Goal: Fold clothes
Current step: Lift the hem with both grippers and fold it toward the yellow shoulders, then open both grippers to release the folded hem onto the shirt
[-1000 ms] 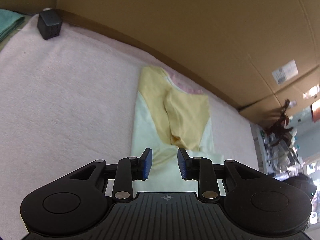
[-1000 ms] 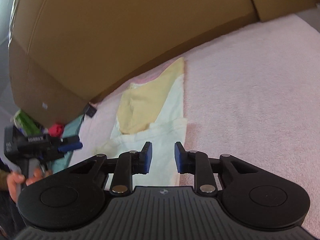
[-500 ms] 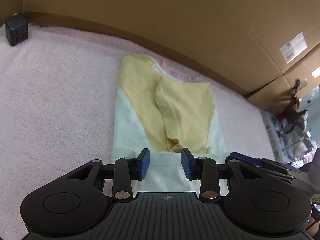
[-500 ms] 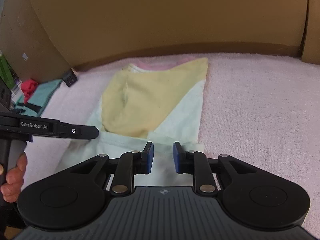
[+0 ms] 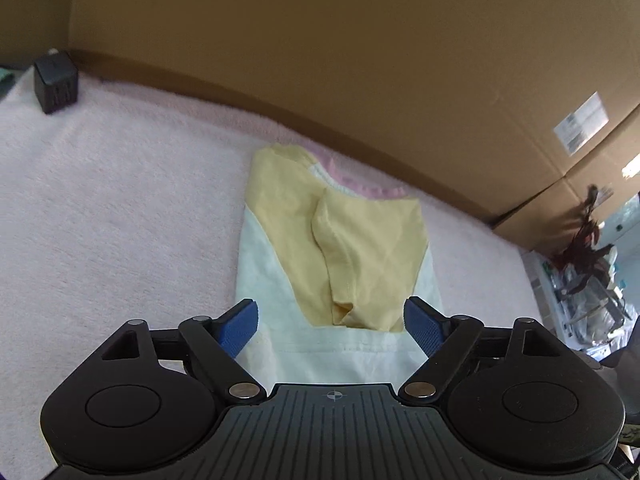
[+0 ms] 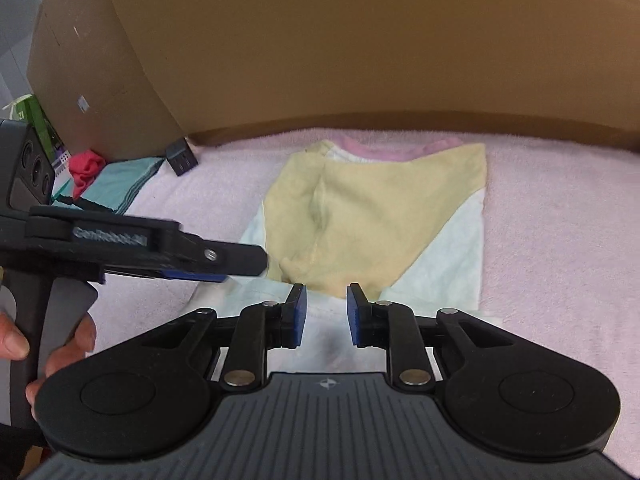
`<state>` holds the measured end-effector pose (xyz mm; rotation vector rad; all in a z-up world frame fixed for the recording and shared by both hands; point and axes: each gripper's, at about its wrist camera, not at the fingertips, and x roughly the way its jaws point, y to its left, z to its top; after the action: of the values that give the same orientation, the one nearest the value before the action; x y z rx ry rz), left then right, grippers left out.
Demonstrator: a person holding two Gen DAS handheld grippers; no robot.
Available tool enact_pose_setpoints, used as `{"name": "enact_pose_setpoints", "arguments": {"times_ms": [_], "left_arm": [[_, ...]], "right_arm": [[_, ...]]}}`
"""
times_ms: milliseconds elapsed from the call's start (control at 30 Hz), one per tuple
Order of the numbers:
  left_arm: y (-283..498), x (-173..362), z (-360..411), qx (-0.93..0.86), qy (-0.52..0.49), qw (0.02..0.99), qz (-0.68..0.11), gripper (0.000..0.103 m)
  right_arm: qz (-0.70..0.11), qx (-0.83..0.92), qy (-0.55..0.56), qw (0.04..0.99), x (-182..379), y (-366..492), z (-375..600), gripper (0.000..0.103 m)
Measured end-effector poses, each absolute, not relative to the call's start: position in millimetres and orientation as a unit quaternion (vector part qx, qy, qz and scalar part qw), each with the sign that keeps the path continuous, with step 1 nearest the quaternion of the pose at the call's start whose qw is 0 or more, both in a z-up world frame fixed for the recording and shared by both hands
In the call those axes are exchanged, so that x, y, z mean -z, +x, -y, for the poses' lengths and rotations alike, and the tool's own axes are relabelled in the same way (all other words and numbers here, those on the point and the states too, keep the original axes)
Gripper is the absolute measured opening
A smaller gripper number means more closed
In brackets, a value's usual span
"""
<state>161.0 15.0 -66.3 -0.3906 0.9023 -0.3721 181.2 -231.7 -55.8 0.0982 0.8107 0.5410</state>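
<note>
The left gripper [image 5: 331, 322] has just been opening; its blue pads stand wide apart over the near hem of the pale green and yellow folded shirt [image 5: 340, 264], gripping nothing. The right gripper [image 6: 326, 314] hangs narrowly parted above the same hem, empty. The shirt lies flat on the pink fleece blanket [image 5: 120, 208], collar toward the brown cardboard wall [image 5: 360, 60]. A small black cube charger [image 5: 56, 84] sits far left.

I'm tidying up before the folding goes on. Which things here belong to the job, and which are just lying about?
Part of the job:
- yellow and pale green shirt, sleeves folded in
- left tongs, open, jaws just widened
- right tongs, open
- pink towel underneath

Lying about:
- black charger block
- red cloth
- teal cloth
- cardboard boxes
</note>
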Motion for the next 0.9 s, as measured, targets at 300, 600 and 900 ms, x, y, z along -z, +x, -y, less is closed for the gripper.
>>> {"name": "enact_pose_setpoints", "arguments": {"times_ms": [300, 600, 900], "left_arm": [[153.7, 96.7, 17.1, 0.193, -0.150, 0.858, -0.453, 0.090], [111.4, 86.9, -3.4, 0.219, -0.174, 0.851, -0.445, 0.091], [93.5, 101.7, 10.2, 0.224, -0.110, 0.850, -0.465, 0.099]], "right_arm": [[-0.418, -0.220, 0.065, 0.879, 87.5, 191.1, 262.3, 0.034], [-0.397, -0.266, 0.051, 0.877, 58.6, 147.7, 257.2, 0.037], [-0.380, -0.271, -0.061, 0.882, 68.1, 116.5, 232.4, 0.050]]}}
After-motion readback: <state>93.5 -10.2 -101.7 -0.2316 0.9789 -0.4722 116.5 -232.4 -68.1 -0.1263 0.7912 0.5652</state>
